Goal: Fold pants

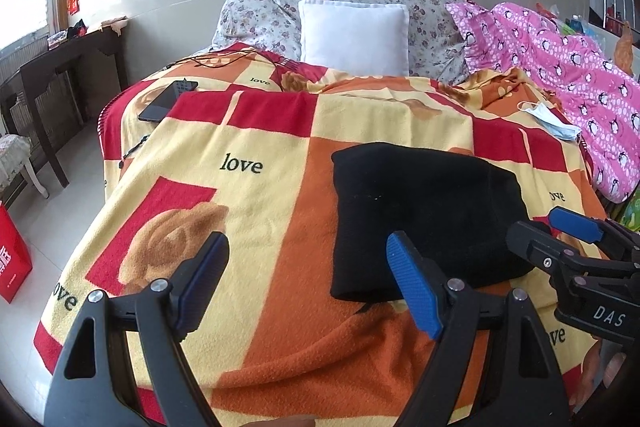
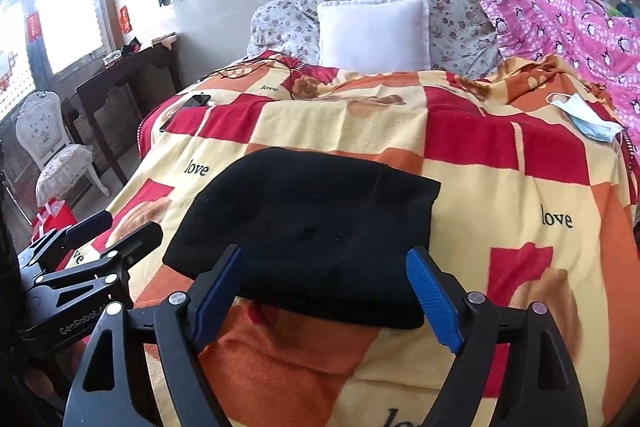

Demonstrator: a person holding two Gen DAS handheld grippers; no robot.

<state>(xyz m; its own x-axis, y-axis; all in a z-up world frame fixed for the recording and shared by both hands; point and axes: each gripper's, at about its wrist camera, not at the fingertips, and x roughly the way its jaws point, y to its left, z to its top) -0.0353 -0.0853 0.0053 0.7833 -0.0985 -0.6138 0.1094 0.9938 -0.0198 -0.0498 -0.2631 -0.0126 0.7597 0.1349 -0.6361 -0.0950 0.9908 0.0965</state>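
The black pants [image 1: 424, 219] lie folded into a compact rectangle on the red, orange and yellow blanket [image 1: 260, 195]; they also show in the right wrist view [image 2: 308, 231]. My left gripper [image 1: 308, 279] is open and empty, above the blanket just left of the pants' near edge. My right gripper [image 2: 324, 291] is open and empty, hovering over the near edge of the pants. The right gripper shows at the right of the left wrist view [image 1: 568, 239], and the left gripper at the left of the right wrist view [image 2: 100, 231].
A phone [image 1: 166, 101] and cables lie at the bed's far left. A blue face mask [image 1: 552, 121] lies at the right. A white pillow [image 1: 354, 37], floral bedding and a pink quilt [image 1: 568, 79] are behind. A dark desk [image 1: 60, 67], a chair and a red bag [image 1: 12, 255] stand left.
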